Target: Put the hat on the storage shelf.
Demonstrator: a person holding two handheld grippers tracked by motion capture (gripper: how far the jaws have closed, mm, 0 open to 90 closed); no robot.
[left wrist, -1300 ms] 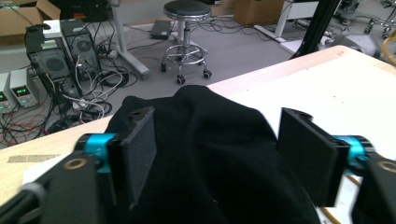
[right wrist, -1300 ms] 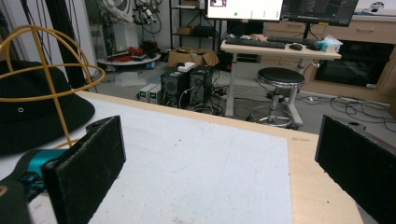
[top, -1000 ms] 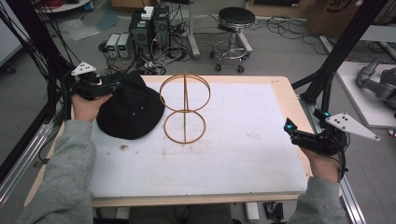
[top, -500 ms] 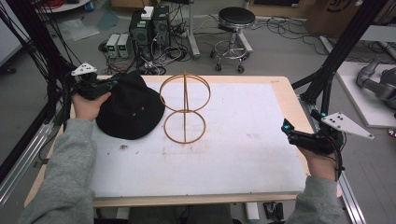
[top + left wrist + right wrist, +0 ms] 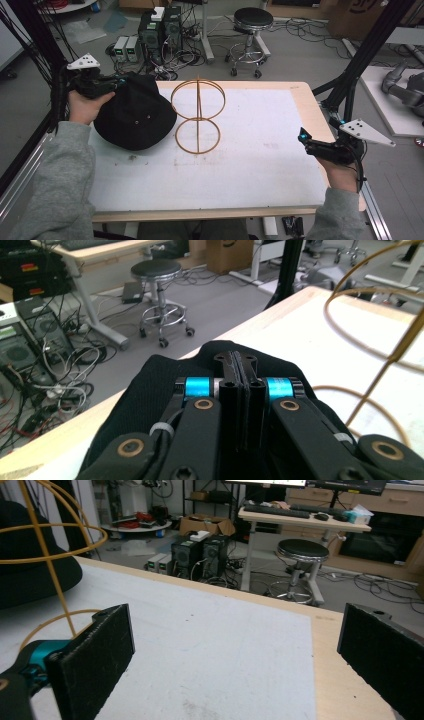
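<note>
The jaws of the left gripper (image 5: 119,80) were pressed together on the brim of the black hat (image 5: 135,112), having just been closing with that cloth between them. Those of the right gripper (image 5: 303,137) stood wide apart with nothing in them.

In the high view, the hat lay at about nine o'clock on the white table (image 5: 250,165), its far edge pinched and lifted a little by the left hand (image 5: 86,102). Just beside it, toward the centre, stood the gold wire stand (image 5: 198,112), a ring on the table, an upright rod and a ring up top. The right hand (image 5: 340,172) rested at four o'clock, well apart from both.

In the left gripper view, the two black pads (image 5: 240,390) met flat, dark fabric bunched around them, and the stand's wire (image 5: 395,352) curved past at two o'clock.

In the right gripper view, both pads (image 5: 95,655) framed bare table, with the stand (image 5: 47,575) and the hat (image 5: 30,575) off at ten o'clock.

The step in hand looked like the pick-up: grip made, lift beginning. Next, the hat probably had to rise clear of the top ring and travel sideways over it, the brim kept level so the crown could settle onto the wire without tipping the light frame.
</note>
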